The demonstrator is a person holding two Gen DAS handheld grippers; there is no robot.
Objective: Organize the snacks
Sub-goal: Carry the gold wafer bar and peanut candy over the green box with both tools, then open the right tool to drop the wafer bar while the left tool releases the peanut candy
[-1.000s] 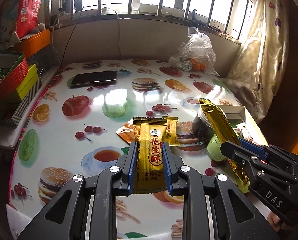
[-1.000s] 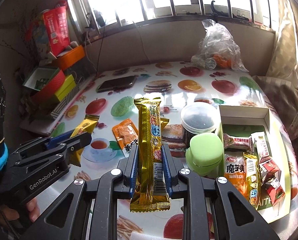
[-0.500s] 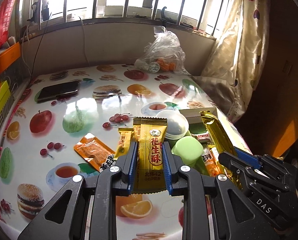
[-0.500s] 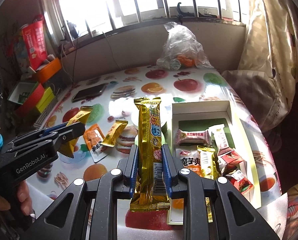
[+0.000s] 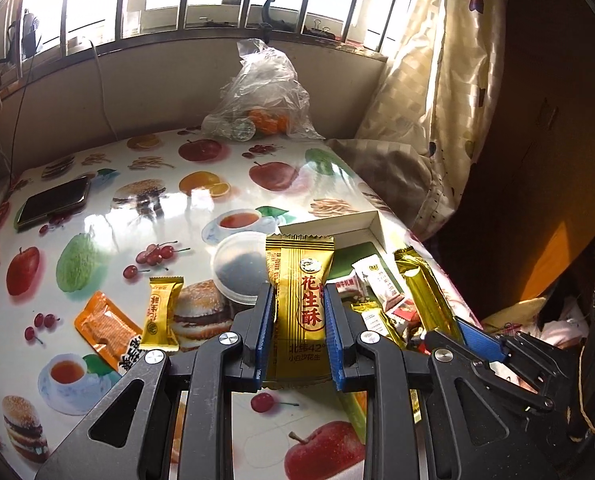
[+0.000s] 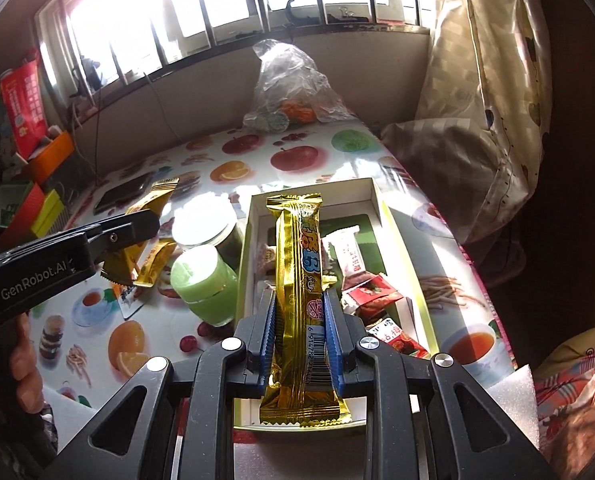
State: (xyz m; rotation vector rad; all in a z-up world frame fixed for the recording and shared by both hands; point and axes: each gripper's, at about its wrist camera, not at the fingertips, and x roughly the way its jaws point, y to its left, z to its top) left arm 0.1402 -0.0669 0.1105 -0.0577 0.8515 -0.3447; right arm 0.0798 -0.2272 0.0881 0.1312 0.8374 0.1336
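My left gripper (image 5: pixel 300 300) is shut on a gold peanut-crisp packet (image 5: pixel 300 304) and holds it upright above the table, left of the white snack box (image 5: pixel 371 224). My right gripper (image 6: pixel 300 300) is shut on a long gold snack bar (image 6: pixel 300 264) and holds it above the white snack box (image 6: pixel 377 194), which holds several wrapped snacks. The left gripper also shows at the left of the right wrist view (image 6: pixel 137 226). The long bar and right gripper show at the right of the left wrist view (image 5: pixel 429 300).
On the fruit-print table lie a small gold packet (image 5: pixel 159 312), an orange packet (image 5: pixel 105 326) and a phone (image 5: pixel 53 202). A clear-lidded jar (image 5: pixel 239 264) and a green-lidded jar (image 6: pixel 205 284) stand left of the box. A plastic bag (image 5: pixel 261 100) sits at the back.
Both grippers have moved right with their packets. The right gripper now hangs over the snack box; the left gripper is closer to the box.
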